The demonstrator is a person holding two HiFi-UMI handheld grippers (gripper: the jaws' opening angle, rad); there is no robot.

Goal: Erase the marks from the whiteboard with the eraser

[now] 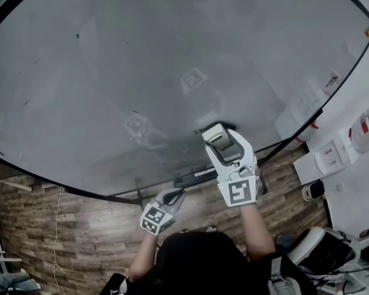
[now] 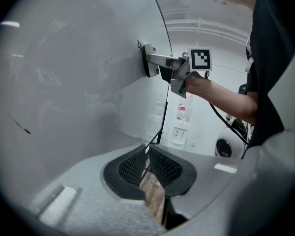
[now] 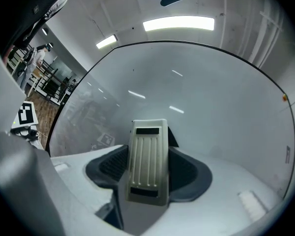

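A large whiteboard [image 1: 172, 60] fills the head view. Faint dark marks remain on it: a dot [image 1: 77, 35] at upper left, a short stroke [image 1: 26, 103] at left and a speck [image 1: 135, 112] near the middle. My right gripper [image 1: 220, 145] is shut on a cream ribbed eraser [image 3: 148, 159], whose far end presses on the board just above its lower edge. In the left gripper view the eraser [image 2: 149, 60] meets the board beside a small scribble [image 2: 138, 44]. My left gripper [image 1: 174, 196] hangs lower, below the board's edge, shut with nothing between its jaws.
A dark frame and a narrow tray [image 1: 194, 176] run along the board's bottom edge. Below lies wood-plank floor [image 1: 61, 238]. On the white wall at right are switch boxes [image 1: 332, 155] and a round white device [image 1: 313, 190]. The person's body is just behind both grippers.
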